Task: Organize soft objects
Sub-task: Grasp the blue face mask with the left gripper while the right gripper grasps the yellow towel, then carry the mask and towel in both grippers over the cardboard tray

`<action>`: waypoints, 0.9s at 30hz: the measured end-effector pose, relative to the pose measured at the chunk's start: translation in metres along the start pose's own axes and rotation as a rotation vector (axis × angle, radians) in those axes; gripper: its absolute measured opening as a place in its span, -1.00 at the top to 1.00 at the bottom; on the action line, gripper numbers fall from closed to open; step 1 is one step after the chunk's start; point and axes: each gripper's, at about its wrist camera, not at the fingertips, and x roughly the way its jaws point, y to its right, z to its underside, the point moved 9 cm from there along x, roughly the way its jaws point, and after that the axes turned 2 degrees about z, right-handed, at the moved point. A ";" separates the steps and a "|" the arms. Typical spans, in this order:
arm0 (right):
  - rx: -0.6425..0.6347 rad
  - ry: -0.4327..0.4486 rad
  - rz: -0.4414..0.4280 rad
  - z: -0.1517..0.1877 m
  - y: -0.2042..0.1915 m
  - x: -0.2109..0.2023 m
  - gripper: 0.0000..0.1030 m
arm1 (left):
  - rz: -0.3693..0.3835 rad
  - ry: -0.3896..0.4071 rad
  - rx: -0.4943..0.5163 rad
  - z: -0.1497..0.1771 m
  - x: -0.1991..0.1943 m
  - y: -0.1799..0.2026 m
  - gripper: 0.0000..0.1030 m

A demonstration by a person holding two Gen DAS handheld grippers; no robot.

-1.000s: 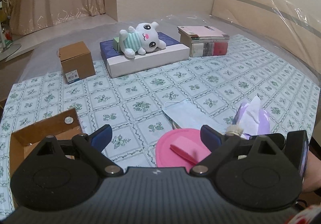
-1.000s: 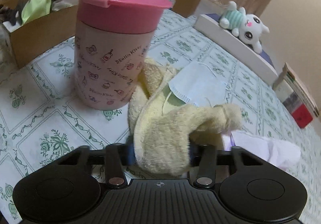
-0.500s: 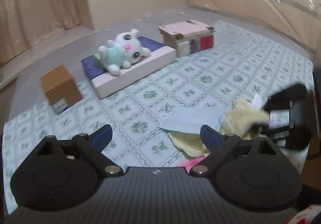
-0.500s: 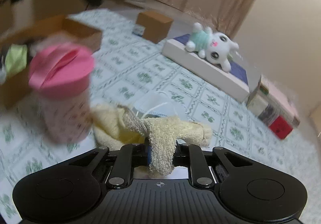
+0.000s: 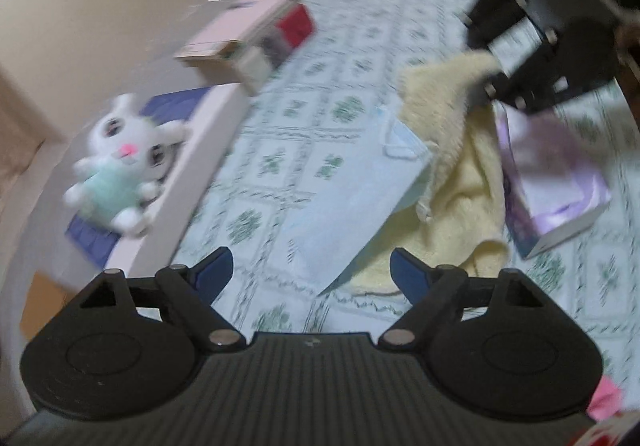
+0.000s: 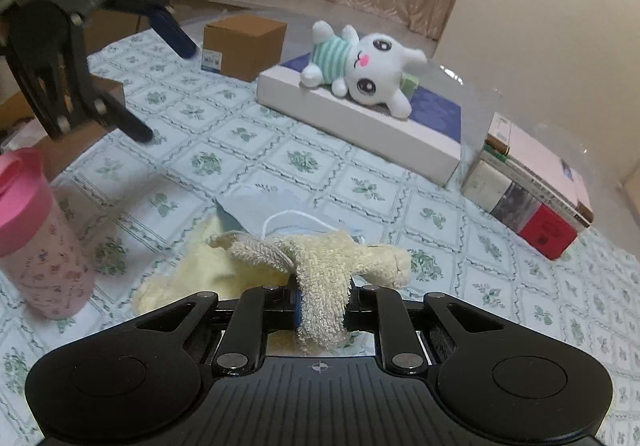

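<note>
Towel [image 6: 320,270] limp, light, bunches easily; right claw [image 6: 322,312] pinches one corner, rest drapes onto table [image 6: 304,162]; left claw [image 5: 310,270] empty, closing; grab the hanging edge.

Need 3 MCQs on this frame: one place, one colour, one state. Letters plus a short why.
1. Where is the plush bunny?
A. on the flat white box
B. inside the brown carton
C. on the books

2. What colour is the cup's lid?
A. blue
B. pink
C. green

3. What is the right gripper doing?
A. open, empty
B. clamping the face mask
C. shut on the yellow towel

Key: 1 A, the bunny lies on the box top; 2 B, the lid is pink; 3 C, towel pinched between the pads.
</note>
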 end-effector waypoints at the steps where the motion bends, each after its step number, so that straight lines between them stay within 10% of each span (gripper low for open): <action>1: 0.003 -0.008 -0.009 0.001 0.003 0.005 0.68 | 0.023 -0.003 0.030 -0.002 0.013 0.002 -0.63; 21: 0.075 -0.099 -0.083 0.030 0.036 0.059 0.68 | 0.180 -0.108 0.196 -0.019 0.162 0.001 -0.39; 27: 0.122 -0.095 -0.091 0.035 0.044 0.063 0.68 | 0.229 -0.130 0.081 -0.018 0.168 -0.007 0.54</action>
